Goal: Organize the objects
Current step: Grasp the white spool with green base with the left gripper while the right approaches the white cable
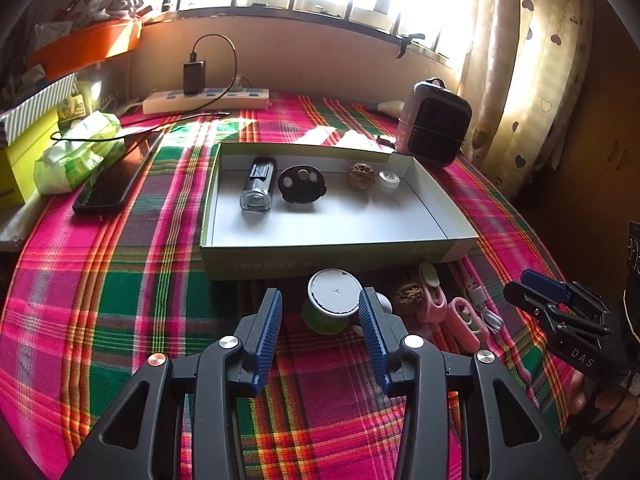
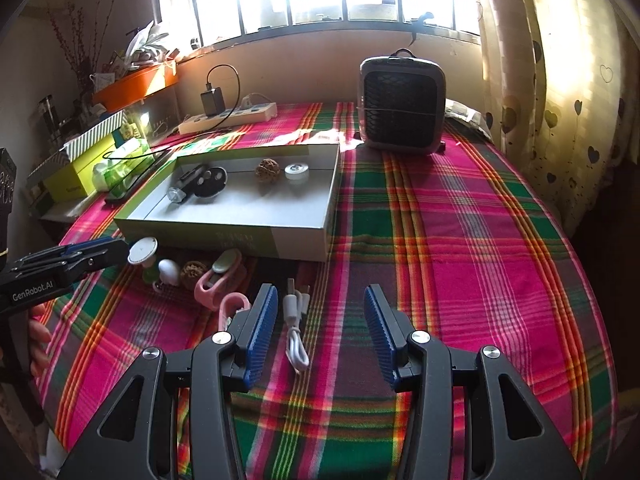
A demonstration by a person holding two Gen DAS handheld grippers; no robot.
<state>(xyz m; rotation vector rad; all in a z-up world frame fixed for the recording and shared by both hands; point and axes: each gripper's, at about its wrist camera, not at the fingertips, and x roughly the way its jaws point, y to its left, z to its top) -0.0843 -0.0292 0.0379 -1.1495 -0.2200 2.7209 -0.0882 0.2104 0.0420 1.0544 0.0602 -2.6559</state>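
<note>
**Small items split between box and cloth**

Sitting on the plaid cloth, long side forward: a shallow open box, green outside and white inside. Lying inside along the far wall: a clear-ended flashlight, a black disc with round holes, a brown walnut and a small white round cap. Waiting in a row just in front of the box: a green spool with a white top, standing upright; a white egg-shaped piece; a second walnut; two pink clips; a coiled white USB cable, lying flat at the right end.
</note>
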